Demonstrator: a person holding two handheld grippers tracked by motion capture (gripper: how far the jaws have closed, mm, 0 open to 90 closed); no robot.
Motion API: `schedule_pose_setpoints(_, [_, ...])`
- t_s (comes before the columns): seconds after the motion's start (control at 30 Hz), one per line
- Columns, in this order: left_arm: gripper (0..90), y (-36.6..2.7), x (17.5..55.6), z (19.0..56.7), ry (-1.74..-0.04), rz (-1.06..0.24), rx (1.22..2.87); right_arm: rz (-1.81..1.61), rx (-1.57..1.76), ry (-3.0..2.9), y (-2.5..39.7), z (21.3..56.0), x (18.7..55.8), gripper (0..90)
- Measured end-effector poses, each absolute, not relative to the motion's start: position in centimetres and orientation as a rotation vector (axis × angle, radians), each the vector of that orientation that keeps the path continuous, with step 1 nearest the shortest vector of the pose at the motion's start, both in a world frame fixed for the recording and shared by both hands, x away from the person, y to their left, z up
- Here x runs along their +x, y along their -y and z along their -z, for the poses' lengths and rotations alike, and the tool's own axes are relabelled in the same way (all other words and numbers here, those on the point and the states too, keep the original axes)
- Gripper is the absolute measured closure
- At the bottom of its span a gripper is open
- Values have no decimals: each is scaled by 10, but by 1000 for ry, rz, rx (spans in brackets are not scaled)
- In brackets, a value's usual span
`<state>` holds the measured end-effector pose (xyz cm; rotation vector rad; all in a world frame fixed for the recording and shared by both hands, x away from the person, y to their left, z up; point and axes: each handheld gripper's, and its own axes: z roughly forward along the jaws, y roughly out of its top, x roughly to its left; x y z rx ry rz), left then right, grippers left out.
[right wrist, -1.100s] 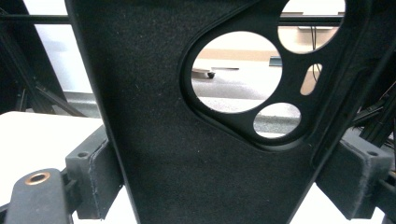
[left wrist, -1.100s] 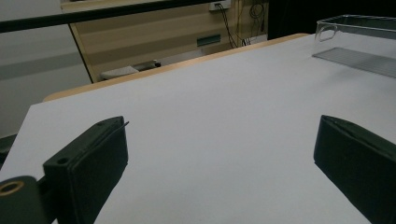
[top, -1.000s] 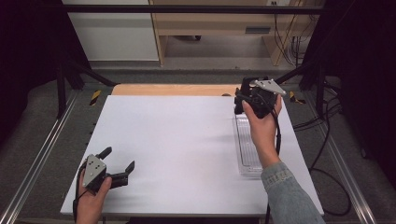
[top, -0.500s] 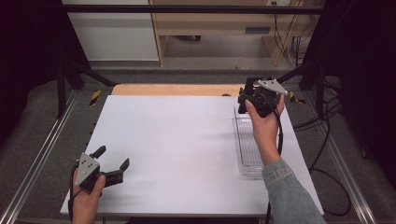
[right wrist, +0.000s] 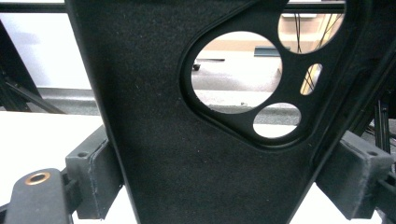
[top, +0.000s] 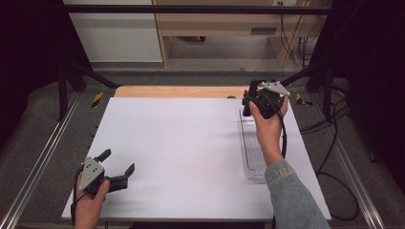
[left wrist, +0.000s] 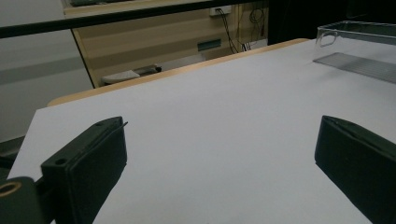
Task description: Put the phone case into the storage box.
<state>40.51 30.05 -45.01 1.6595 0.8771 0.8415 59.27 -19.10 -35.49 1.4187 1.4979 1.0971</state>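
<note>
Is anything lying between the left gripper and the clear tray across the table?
Nothing visible. The left gripper, jaws open, sits near the table's near left corner, and only bare white table stretches from it to the clear tray along the right side.

White table point(top: 191, 143) with a pale wood strip point(top: 176, 91) at the far edge. Clear, colourless tray point(top: 250, 143). Black left gripper point(top: 118, 168) under a grey plate; black right gripper point(top: 253, 98), likewise grey-plated. Matte black case point(right wrist: 187, 163) with round cut-outs. Blue denim sleeve point(top: 291, 195). Yellow-and-black striped tape point(top: 97, 99) on grey floor.
</note>
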Motion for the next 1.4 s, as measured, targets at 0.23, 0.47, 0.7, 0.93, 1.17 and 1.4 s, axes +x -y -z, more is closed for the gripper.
schedule_pose_setpoints(0.23, [26,-300,405,450,-873,-841,1662,-1082,1410,-1515,185,363,595,135])
schedule_pose_setpoints(0.47, [26,-300,405,451,-873,-837,1665,-1075,1429,-1501,189,365,596,135])
schedule_pose_setpoints(0.7, [26,-300,405,451,-872,-829,1668,-1079,1426,-1503,190,367,597,135])
schedule_pose_setpoints(0.93, [26,-299,405,450,-862,-827,1669,-1081,1429,-1498,189,366,597,135])
schedule_pose_setpoints(1.17, [26,-299,405,451,-863,-823,1669,-1079,1433,-1491,188,367,598,135])
schedule_pose_setpoints(1.4, [26,-299,407,451,-868,-814,1669,-1102,1455,-1481,189,366,595,134])
